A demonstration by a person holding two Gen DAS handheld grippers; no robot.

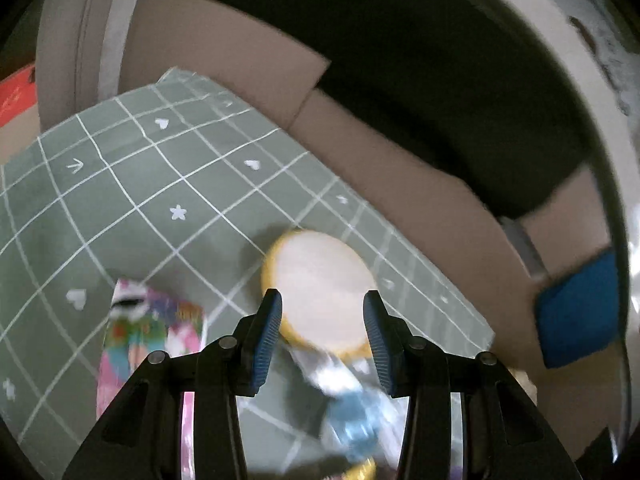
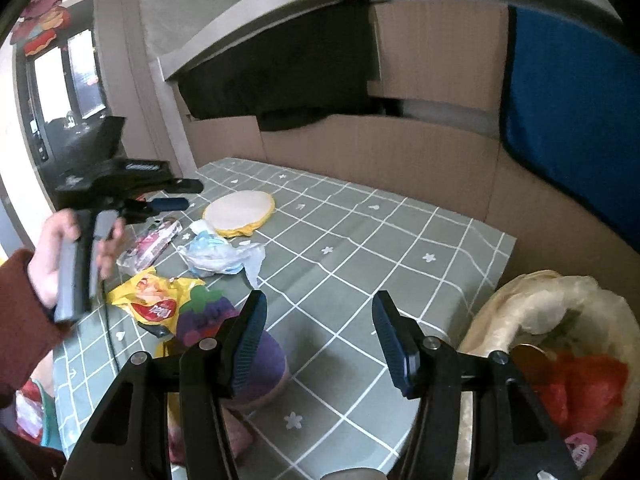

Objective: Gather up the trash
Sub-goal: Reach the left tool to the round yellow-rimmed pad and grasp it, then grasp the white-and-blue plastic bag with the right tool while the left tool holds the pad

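Observation:
Trash lies scattered on a green checked tablecloth [image 2: 360, 240]. A round yellow-rimmed lid [image 1: 320, 284] [image 2: 239, 210] sits just beyond my left gripper [image 1: 322, 332], which is open with nothing between its pads. Below the lid lies a crumpled white-and-blue wrapper [image 1: 352, 412] [image 2: 218, 252], and to the left a pink printed wrapper [image 1: 148, 340] [image 2: 152, 240]. In the right wrist view a hand holds the left gripper [image 2: 180, 196] over this pile. My right gripper [image 2: 322, 340] hangs open above bare cloth. Beside its left finger are a yellow snack bag [image 2: 154, 300] and a purple packet [image 2: 256, 360].
A bin lined with a pale bag [image 2: 532, 312], holding red and pink trash, stands at the table's right corner. Cardboard walls [image 2: 380, 148] close off the back and right of the table. A blue panel [image 2: 568, 100] hangs at the right, and dark cloth [image 2: 280, 72] hangs behind.

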